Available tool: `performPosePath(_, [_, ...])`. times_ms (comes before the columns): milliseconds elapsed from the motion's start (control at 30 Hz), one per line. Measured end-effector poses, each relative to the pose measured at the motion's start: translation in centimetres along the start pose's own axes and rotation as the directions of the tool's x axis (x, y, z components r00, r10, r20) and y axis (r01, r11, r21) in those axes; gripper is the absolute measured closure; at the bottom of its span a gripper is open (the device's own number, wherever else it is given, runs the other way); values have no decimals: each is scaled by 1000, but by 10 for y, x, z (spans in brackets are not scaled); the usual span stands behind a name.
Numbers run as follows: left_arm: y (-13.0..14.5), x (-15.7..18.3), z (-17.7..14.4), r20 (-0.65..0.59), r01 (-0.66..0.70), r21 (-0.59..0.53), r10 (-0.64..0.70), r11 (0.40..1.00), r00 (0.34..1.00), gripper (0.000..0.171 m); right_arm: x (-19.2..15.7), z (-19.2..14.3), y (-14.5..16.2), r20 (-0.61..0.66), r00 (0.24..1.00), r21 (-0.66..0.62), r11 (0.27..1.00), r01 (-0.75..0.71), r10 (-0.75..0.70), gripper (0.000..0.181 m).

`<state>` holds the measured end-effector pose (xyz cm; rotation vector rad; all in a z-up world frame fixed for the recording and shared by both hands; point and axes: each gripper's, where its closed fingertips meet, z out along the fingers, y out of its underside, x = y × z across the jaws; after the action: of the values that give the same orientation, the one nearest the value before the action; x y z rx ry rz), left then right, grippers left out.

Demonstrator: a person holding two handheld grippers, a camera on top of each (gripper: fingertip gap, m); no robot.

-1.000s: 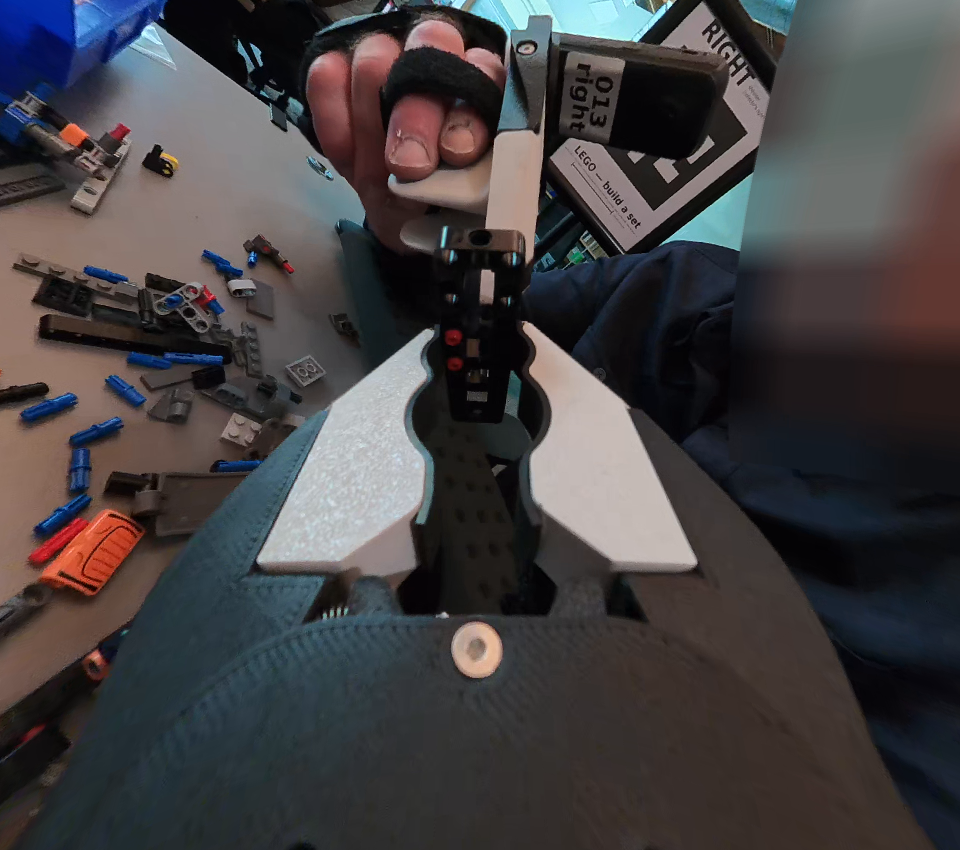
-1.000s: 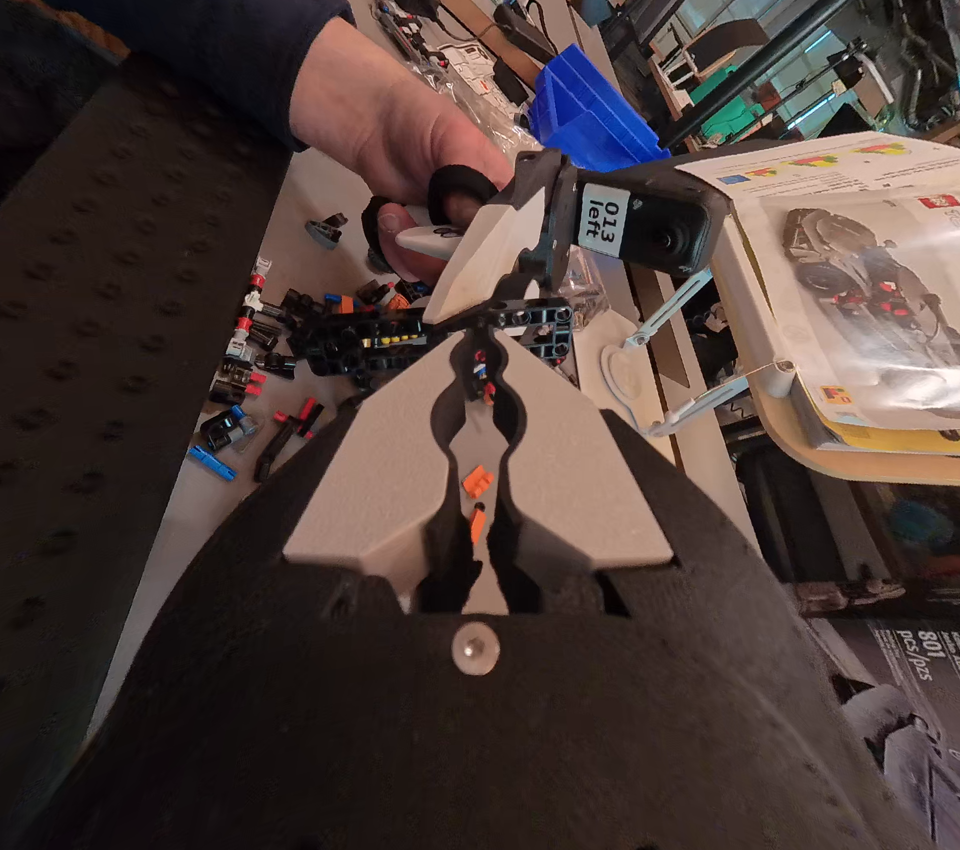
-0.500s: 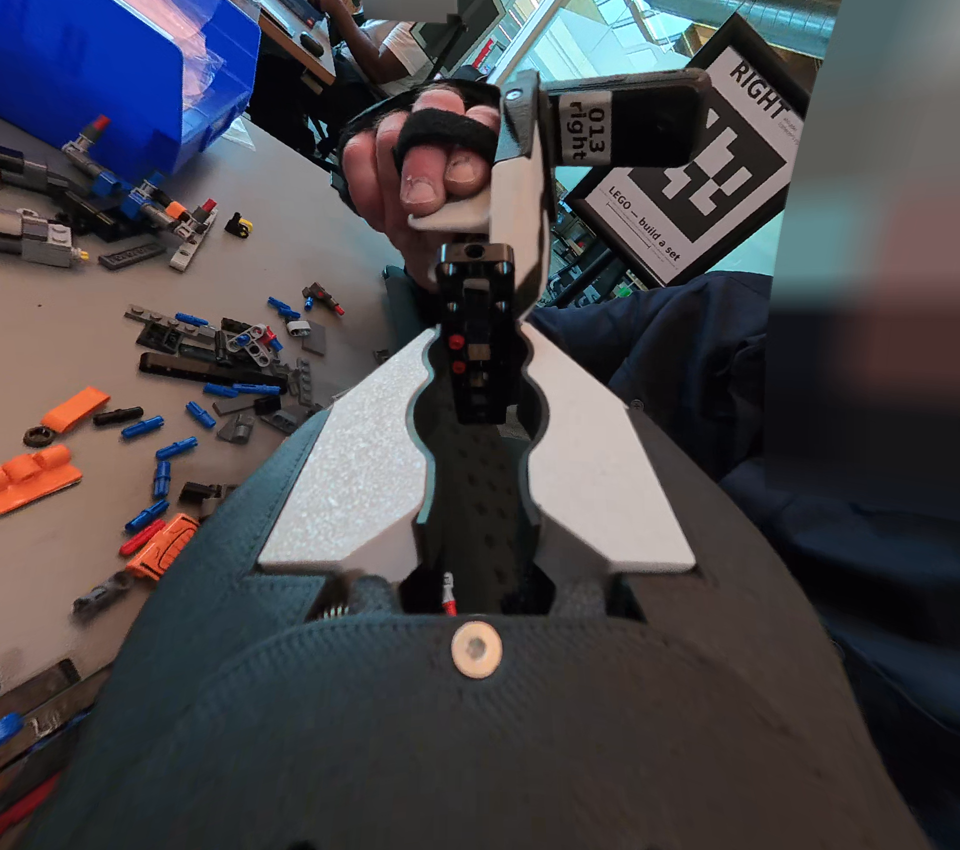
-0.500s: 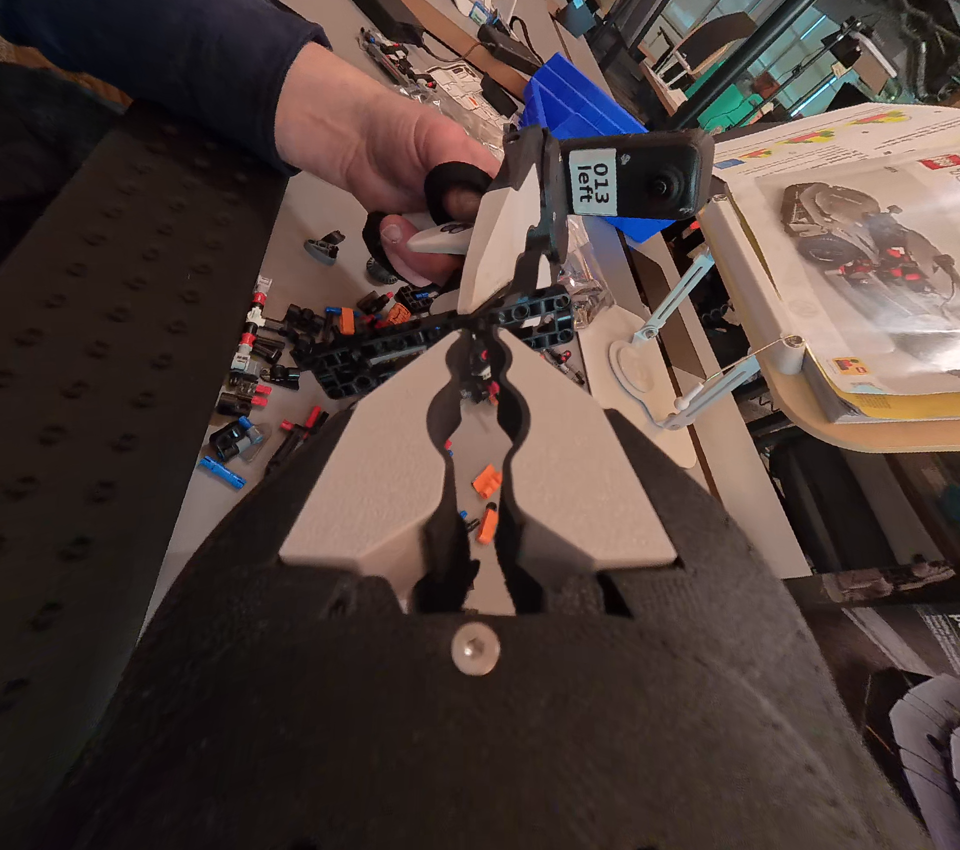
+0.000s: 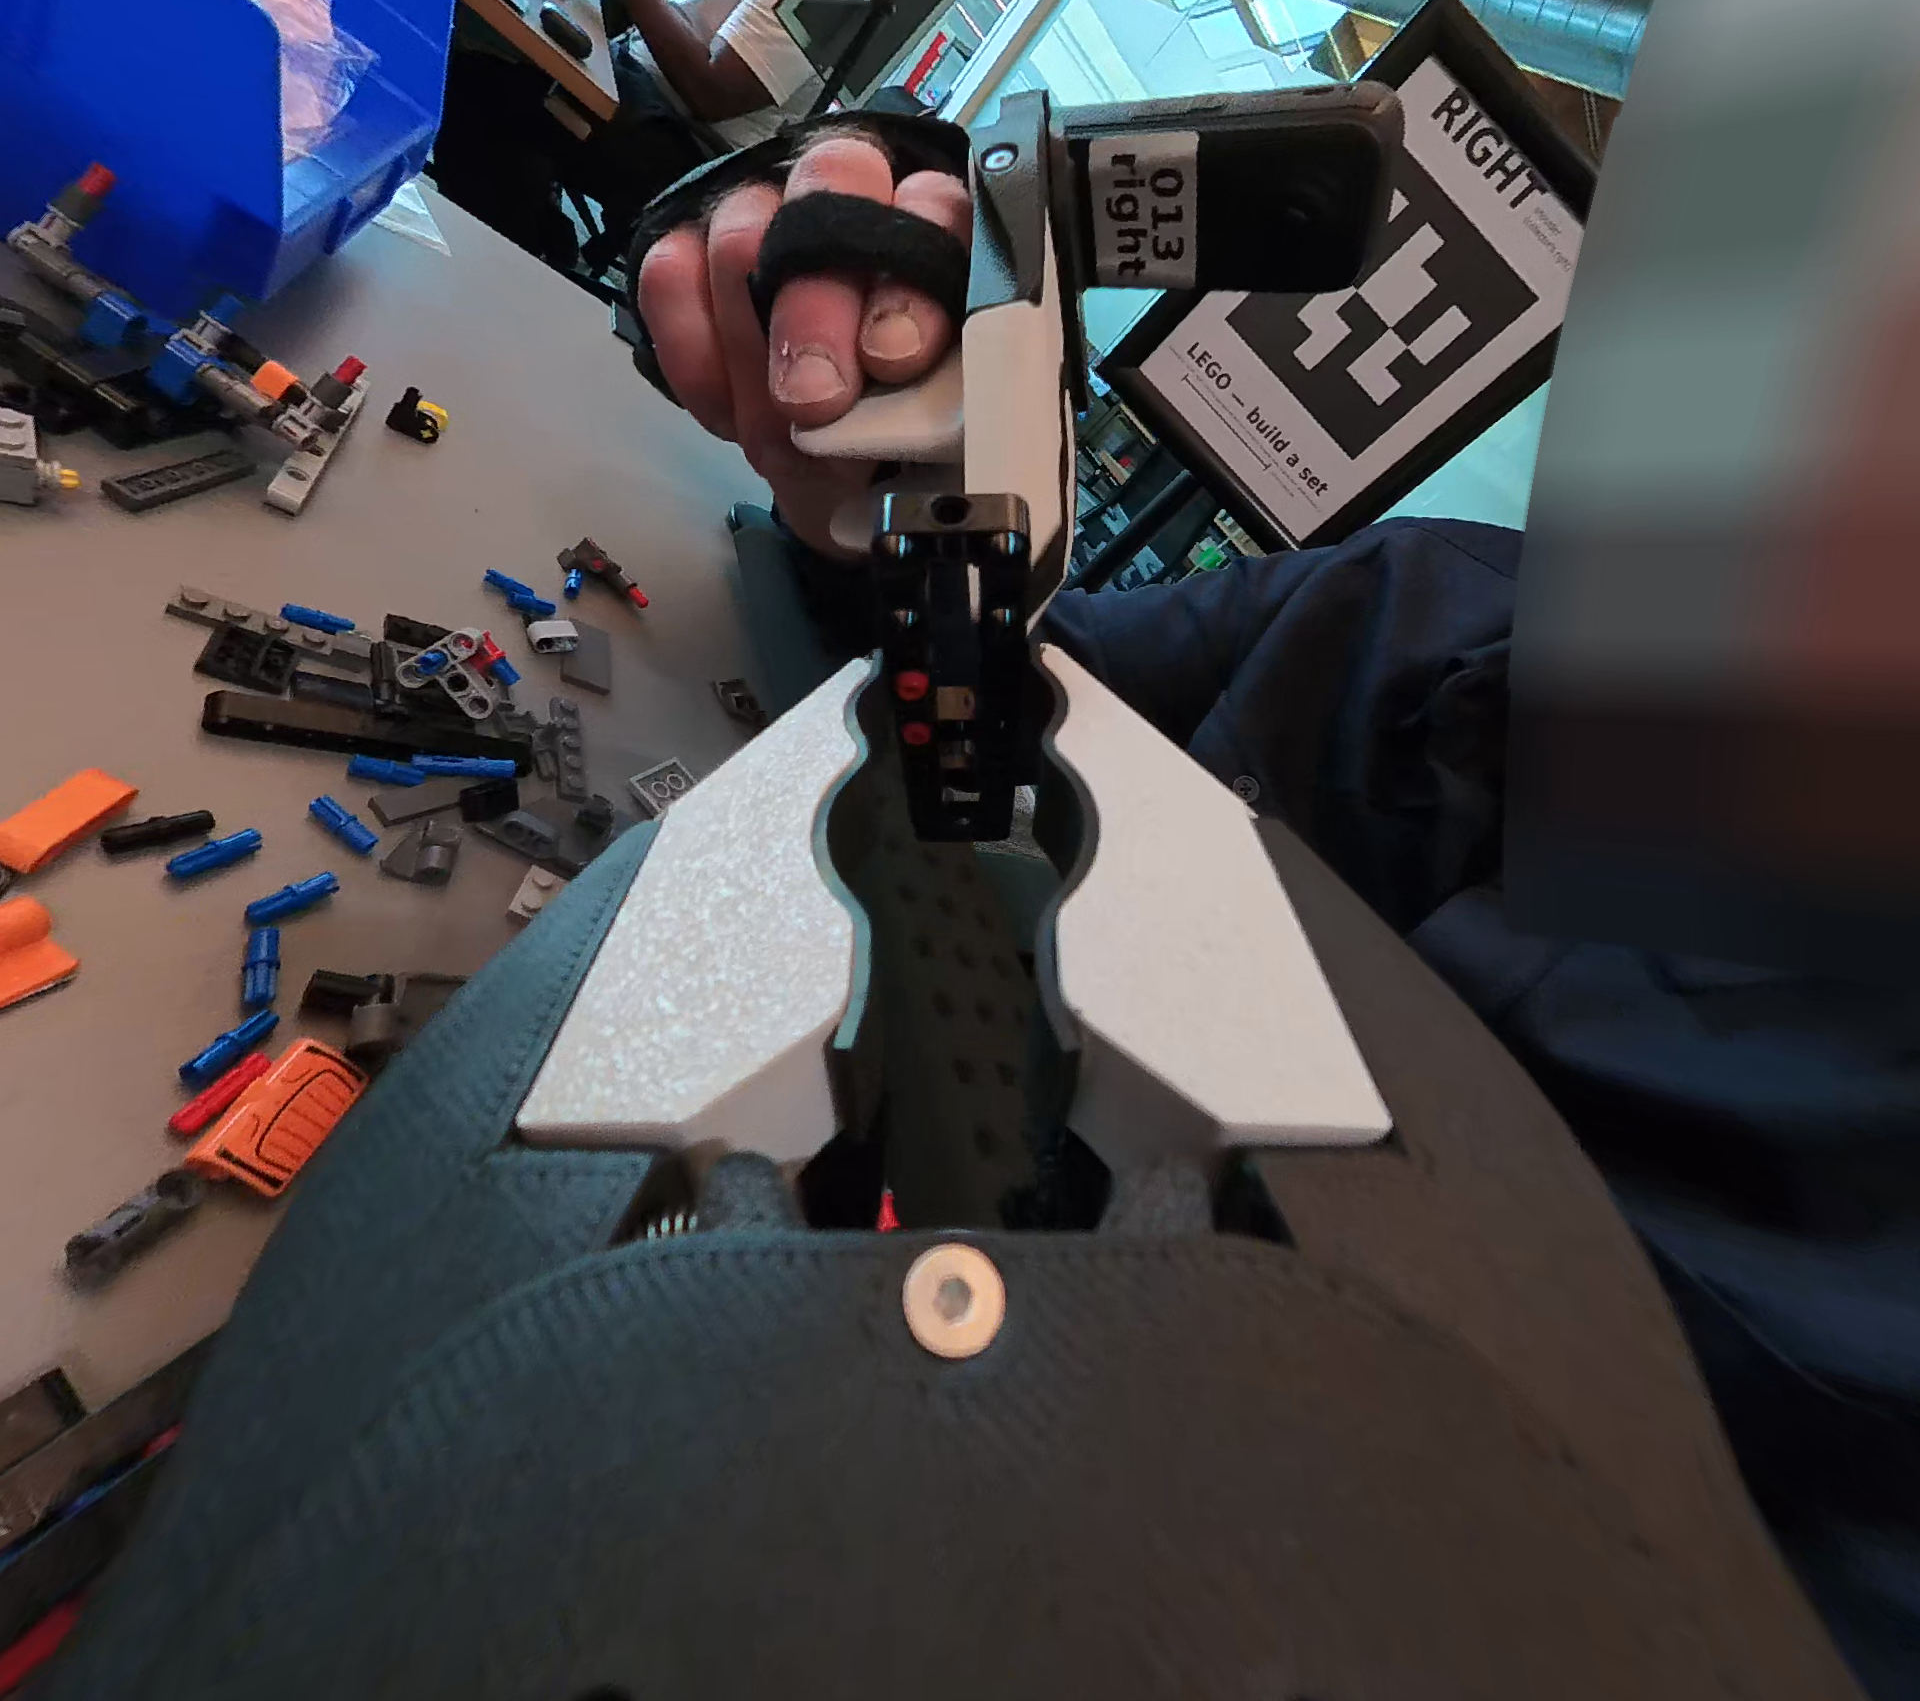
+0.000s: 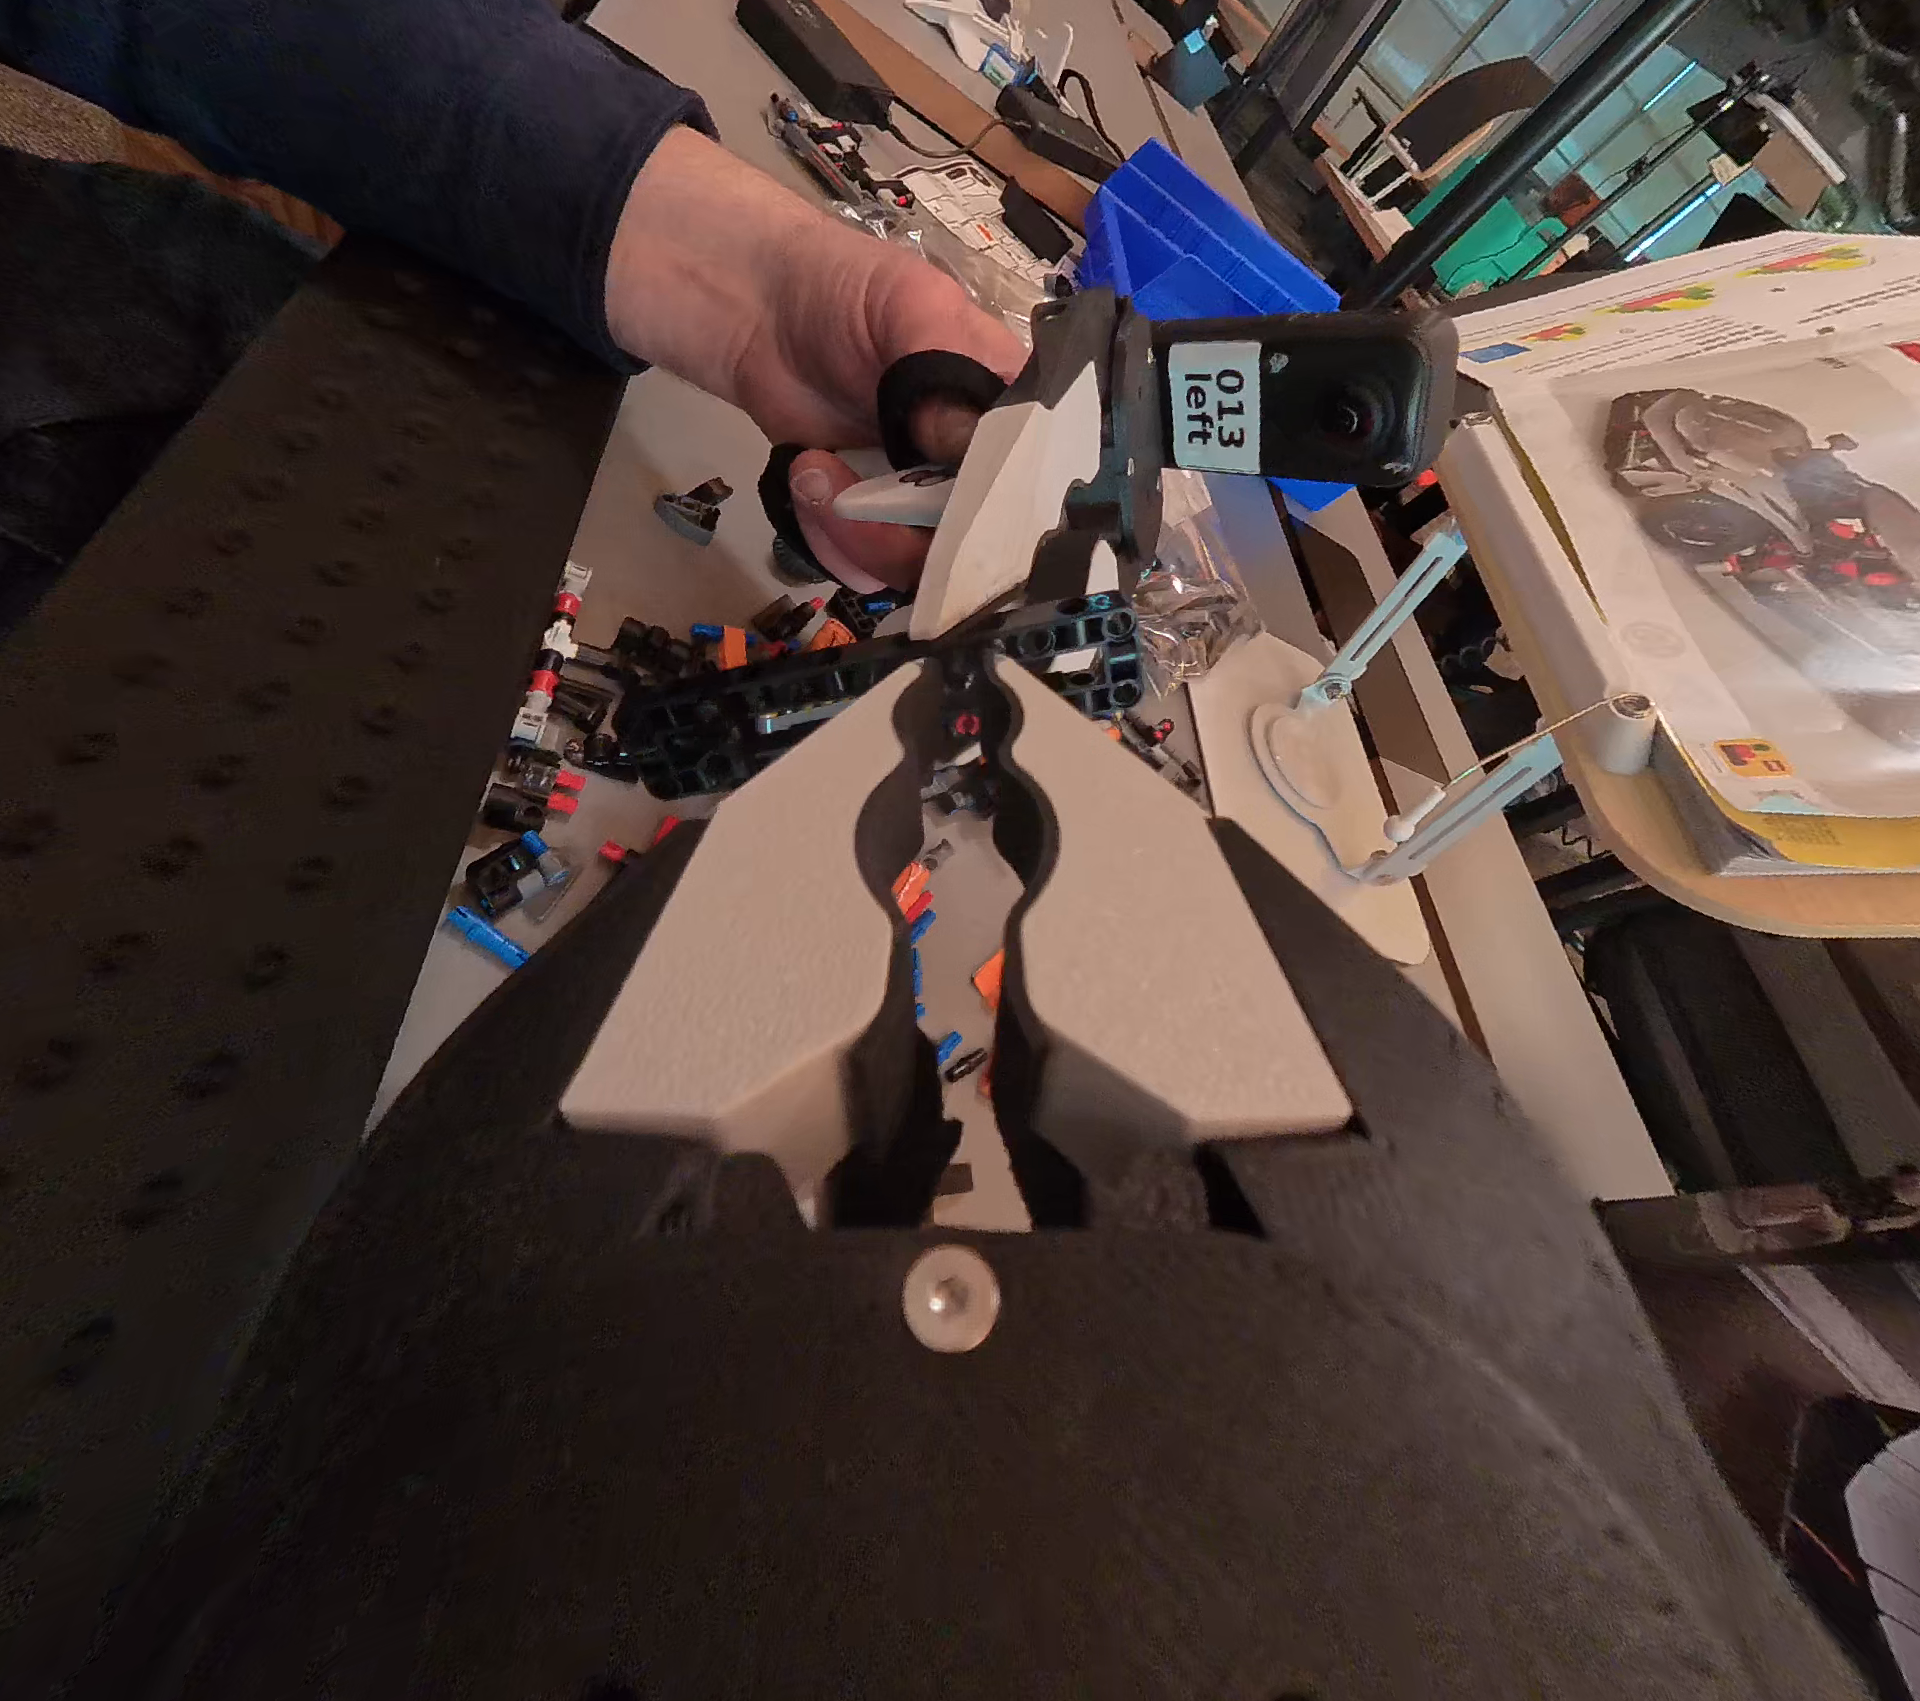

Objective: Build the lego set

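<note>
Black lego frame held above grey table | left gripper clamped on frame end | right gripper closed on red-pinned part of frame | loose pieces scattered below

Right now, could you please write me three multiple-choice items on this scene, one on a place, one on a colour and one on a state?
1. Where does the blue bin stand?
A. On the table's far left in the left wrist view
B. On the floor
C. On the booklet stand

2. What colour is the frame held in the left gripper?
A. White
B. Black
C. Yellow

3. What is the right gripper doing?
A. Hanging wide open
B. Lying on the table
C. Closed on a small red part at the frame

Answers: 1 A, the bin sits behind the loose pieces. 2 B, its beams are black with red pins. 3 C, its tips pinch the part.
</note>
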<state>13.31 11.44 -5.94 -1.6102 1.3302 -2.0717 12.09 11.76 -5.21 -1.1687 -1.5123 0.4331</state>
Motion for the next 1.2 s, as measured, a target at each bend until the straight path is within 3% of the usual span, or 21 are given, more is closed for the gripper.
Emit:
performPosePath(133, [-3, -1, 1, 7, -24, 25, 24, 999, 1000, 148, 1, -1, 1, 9, 999, -4, 999, -39, 39, 181])
performPosePath(200, [-3, 3, 3, -24, -18, 25, 19, 1000, 1000, 137, 0, 0, 3, 12, 999, -18, 999, -39, 39, 180])
performPosePath(233, [-2, -1, 4, 7, -33, 20, 33, 999, 999, 148, -1, 2, 3, 16, 999, -18, 999, -39, 39, 181])
performPosePath(667, [-6, 1, -4, 213, -257, -48, 261, 965, 941, 148, 1, -1, 0, 26, 995, -8, 995, -95, 96, 181])
performPosePath(733, [-30, 16, -39, 231, -281, 111, 250, 953, 940, 149, 13, -18, 5, -15, 991, 9, 991, -135, 135, 180])
performPosePath(800, [-34, 21, -52, 251, -313, 118, 277, 942, 928, 149, 28, -41, 9, -52, 973, 73, 973, -221, 225, 181])
performPosePath(933, [-20, 6, -25, 140, -195, 64, 184, 979, 973, 149, 9, -18, 42, 32, 964, -110, 959, -260, 265, 181])
performPosePath(1033, [-20, 6, -26, 118, -206, 84, 196, 975, 973, 149, -4, -6, 75, 49, 967, -287, 931, -226, 250, 180])
performPosePath(1200, [-23, 10, -28, 80, -224, 118, 216, 967, 973, 149, -18, -1, 92, 106, 943, -363, 895, -259, 316, 180])
